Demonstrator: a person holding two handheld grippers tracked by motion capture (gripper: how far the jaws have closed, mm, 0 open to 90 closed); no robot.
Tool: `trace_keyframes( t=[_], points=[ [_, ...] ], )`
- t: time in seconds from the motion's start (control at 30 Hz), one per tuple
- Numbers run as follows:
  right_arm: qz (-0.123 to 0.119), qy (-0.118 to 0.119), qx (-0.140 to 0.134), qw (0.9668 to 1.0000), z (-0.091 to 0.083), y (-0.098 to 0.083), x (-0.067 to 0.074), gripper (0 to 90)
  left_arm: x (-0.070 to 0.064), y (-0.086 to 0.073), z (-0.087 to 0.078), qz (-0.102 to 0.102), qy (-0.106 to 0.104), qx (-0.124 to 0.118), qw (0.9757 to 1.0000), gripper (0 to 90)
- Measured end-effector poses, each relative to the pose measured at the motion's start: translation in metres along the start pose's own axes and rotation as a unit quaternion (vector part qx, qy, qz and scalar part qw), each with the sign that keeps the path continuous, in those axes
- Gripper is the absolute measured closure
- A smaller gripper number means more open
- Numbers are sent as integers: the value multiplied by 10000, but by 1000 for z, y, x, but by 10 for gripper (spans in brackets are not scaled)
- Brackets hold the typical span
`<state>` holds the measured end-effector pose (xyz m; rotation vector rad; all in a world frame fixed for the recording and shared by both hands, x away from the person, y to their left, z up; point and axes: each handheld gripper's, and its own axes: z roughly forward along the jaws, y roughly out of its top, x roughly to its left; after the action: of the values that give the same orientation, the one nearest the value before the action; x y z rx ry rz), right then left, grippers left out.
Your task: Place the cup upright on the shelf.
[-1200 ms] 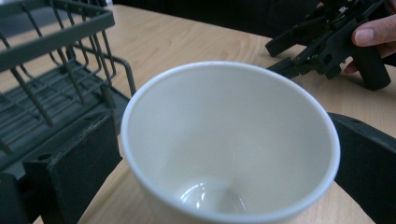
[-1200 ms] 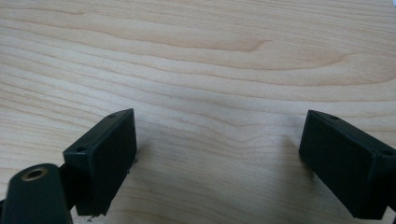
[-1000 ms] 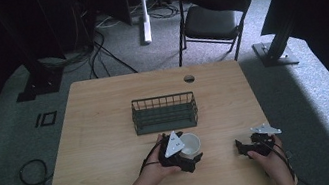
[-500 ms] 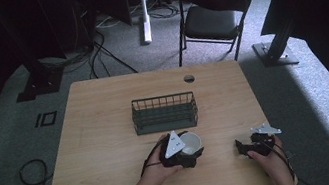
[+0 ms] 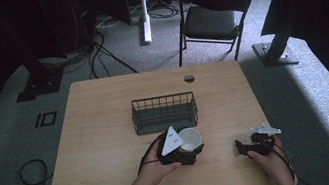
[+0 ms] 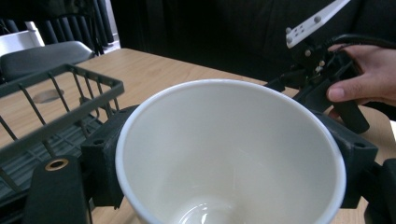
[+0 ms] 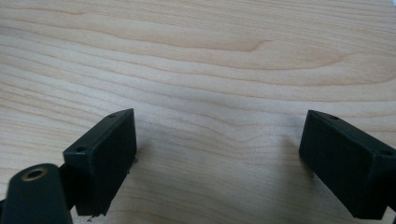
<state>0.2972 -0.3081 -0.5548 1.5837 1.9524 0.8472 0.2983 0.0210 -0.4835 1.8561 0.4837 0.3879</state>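
- your left gripper (image 5: 194, 152) is clamped on the white cup (image 5: 190, 139), one black jaw on each side of its wall; the jaws have just closed in on it.
- in the left gripper view the cup (image 6: 229, 154) sits right between the jaws, its mouth open toward the camera and its inside bare and white.
- from the high view the cup is near the middle of the table (image 5: 108, 132), toward your edge, just in front of the dark wire basket (image 5: 165, 113) and apart from it.
- whether the cup's base touches the table, i cannot tell from these pictures.
- the basket (image 6: 51, 116) shows at the left of the left gripper view, close beside the cup, with its rim at about the height of the cup's rim.
- your left hand (image 5: 153, 170) wraps the gripper's body from the near side, and the grey three-cornered plate (image 5: 171, 140) on top tilts toward the basket.
- your right gripper (image 5: 240, 146) is well off to the right of the cup, low over the table near the front edge, its jaws pointing toward the cup's side.
- its jaws stand wide apart with nothing in them; in the right gripper view there is bare wood grain (image 7: 215, 93) between them.
- your right hand (image 6: 362, 77) and its gripper also appear beyond the cup in the left gripper view, fingers around the handle.
- a black chair (image 5: 210, 14) stands on the grey floor beyond the far edge of the table.
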Motion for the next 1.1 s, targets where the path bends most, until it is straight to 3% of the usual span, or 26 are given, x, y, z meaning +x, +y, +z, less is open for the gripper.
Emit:
trace_keyframes(
  t=[0.4,0.73,1.0,1.1],
  points=[
    [-1,0,0,10000,0,0,0,108,7,25,-9,-5,43,-156,9999,203],
    [-3,-1,-3,10000,0,0,0,108,25,52,-16,13,297,-394,9988,203],
    [-1,-1,-3,10000,0,0,0,108,44,70,-22,-32,626,-621,9961,203],
    [-1,-1,-5,10000,0,0,0,108,58,76,-26,-111,865,-696,9938,204]
  ],
)
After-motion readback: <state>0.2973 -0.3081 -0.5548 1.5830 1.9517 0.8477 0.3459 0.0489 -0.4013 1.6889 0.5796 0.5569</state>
